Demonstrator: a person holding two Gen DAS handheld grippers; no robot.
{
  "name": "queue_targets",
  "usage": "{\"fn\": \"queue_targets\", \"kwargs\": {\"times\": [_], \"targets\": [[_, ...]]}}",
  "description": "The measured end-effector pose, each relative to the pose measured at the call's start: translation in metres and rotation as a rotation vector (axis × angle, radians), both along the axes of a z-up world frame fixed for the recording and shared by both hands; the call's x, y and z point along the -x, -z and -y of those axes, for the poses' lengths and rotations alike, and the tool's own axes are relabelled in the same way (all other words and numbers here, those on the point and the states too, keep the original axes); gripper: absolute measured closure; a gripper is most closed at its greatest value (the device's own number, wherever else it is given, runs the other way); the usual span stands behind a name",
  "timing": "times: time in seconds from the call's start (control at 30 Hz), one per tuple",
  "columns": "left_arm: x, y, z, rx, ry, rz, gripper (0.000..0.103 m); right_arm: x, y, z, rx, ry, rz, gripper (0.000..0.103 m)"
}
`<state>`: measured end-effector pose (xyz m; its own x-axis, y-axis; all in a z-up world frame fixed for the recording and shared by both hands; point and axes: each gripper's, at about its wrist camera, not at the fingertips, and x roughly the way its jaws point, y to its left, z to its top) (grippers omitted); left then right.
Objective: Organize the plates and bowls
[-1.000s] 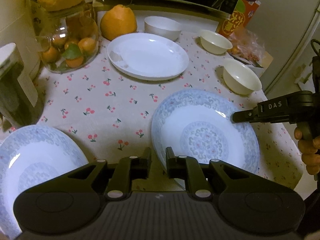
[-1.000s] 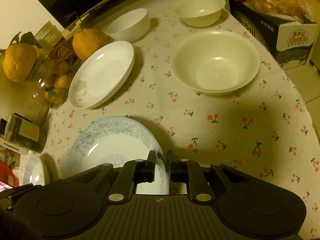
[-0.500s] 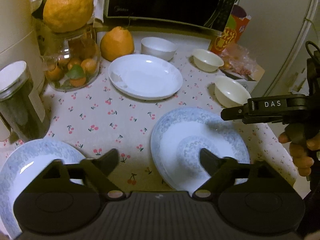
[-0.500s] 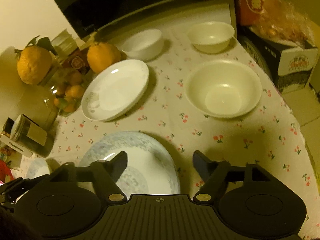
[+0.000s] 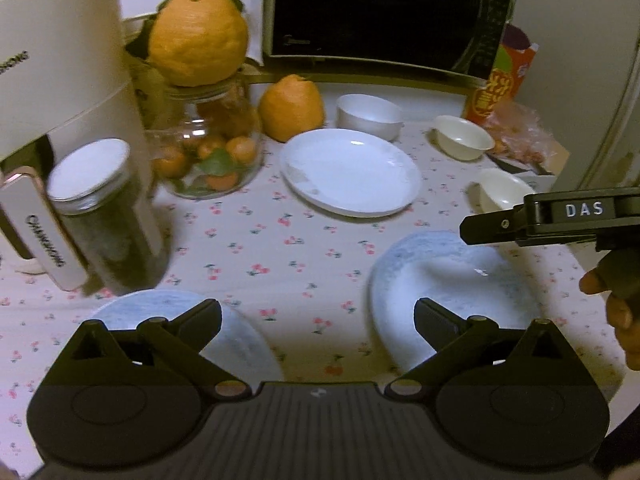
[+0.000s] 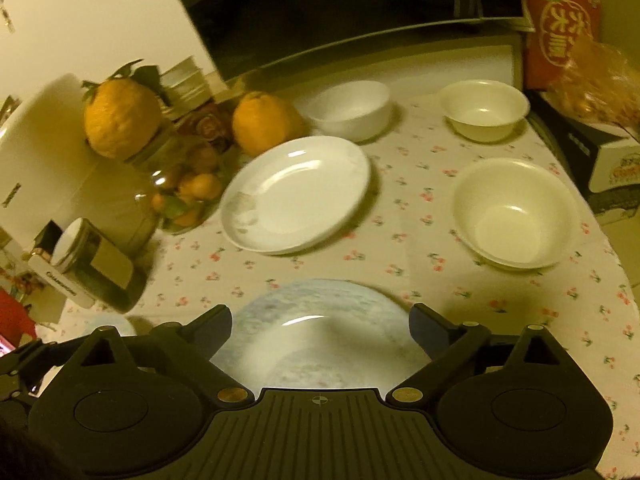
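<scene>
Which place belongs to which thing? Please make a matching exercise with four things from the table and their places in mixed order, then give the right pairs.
Things:
1. large orange citrus
2. plain white plate
3. blue-patterned plate
4. large cream bowl

Places:
A. near the table's right edge in the right wrist view
B. on top of the glass jar
C. directly in front of the open right gripper
D. middle of the table, in front of the smaller citrus

Pairs: 1-B, 2-D, 3-C, 4-A
</scene>
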<state>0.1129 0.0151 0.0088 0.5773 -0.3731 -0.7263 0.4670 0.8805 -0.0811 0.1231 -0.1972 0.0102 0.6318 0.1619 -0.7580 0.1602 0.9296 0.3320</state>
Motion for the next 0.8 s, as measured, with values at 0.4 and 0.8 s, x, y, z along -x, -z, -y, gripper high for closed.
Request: {"fn": "queue_targets", "kwargs": {"times": [0.4, 0.8], "targets": [[-0.009, -0.006, -0.05, -0.051, -0.118, -0.001, 0.0, -0.017, -0.004, -0.056, 0.003, -0.096, 0.014, 0.006], [-0.02, 0.014, -0.117, -0.074, -0.197, -0.089, 0.001, -0.025, -0.001, -0.116, 0.007, -0.235, 0.042, 0.005]]}}
